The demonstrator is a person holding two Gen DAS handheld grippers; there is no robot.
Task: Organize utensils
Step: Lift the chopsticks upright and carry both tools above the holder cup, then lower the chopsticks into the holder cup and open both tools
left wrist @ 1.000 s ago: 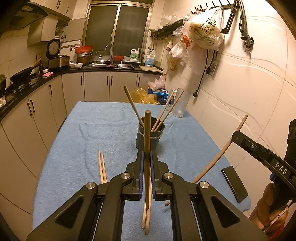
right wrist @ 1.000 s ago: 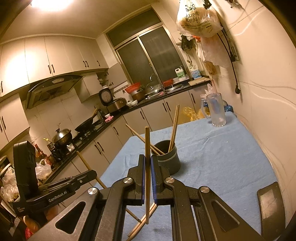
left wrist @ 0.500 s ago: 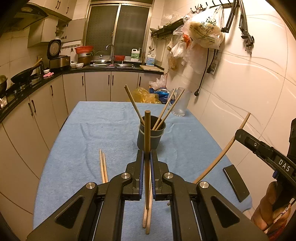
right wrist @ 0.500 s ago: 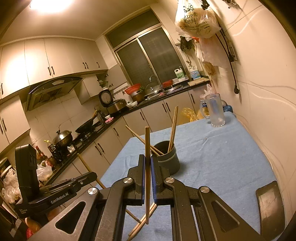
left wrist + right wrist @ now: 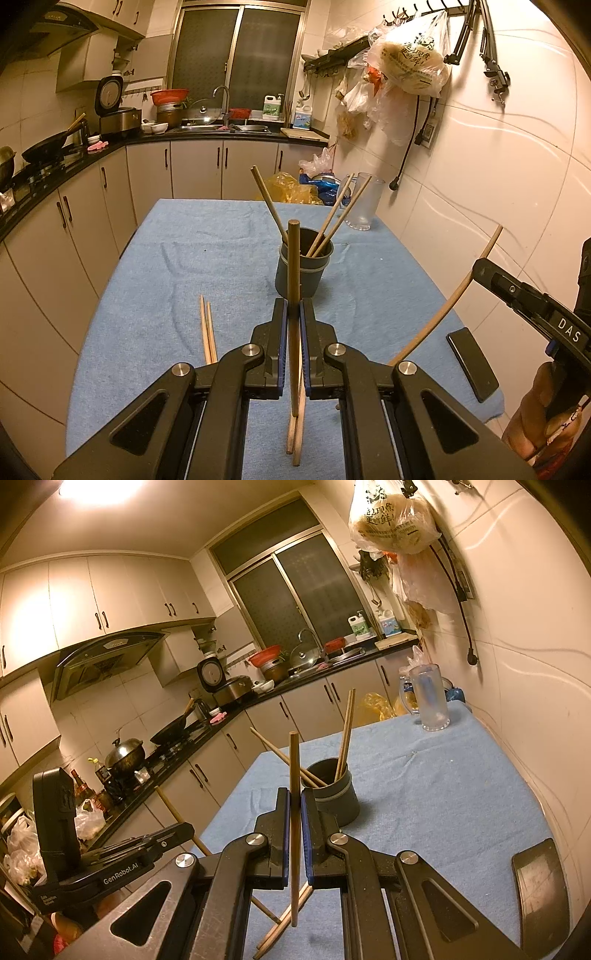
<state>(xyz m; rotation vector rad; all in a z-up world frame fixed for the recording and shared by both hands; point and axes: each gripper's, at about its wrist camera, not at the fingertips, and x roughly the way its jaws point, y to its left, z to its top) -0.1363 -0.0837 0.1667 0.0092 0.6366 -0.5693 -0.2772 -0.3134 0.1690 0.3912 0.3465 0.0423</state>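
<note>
A table (image 5: 177, 258) draped in a blue terry cloth fills the middle of the left wrist frame, in a small kitchen lit warm yellow. Pale cabinets under a black counter run along the left and far sides, with a sink and dark window at top centre, a rice cooker (image 5: 114, 110) at upper left, and plastic bags (image 5: 406, 62) hanging on the tiled wall at upper right.

Near the frame's centre a dark grey cup (image 5: 314, 269) stands upright on the cloth with three chopsticks leaning out of it. A loose pair of chopsticks (image 5: 207, 332) lies flat at lower left of the cup; another pair (image 5: 295, 435) lies on the cloth at the bottom edge, under the claws. A clear pitcher (image 5: 364, 203) stands at the table's far right corner and a black phone (image 5: 472, 363) lies near its right edge.

The left claw (image 5: 293, 321) is clenched on a single chopstick (image 5: 293, 266) held upright. The right claw (image 5: 294, 808) likewise grips one upright chopstick (image 5: 294, 768), just left of the cup in its own view
</note>
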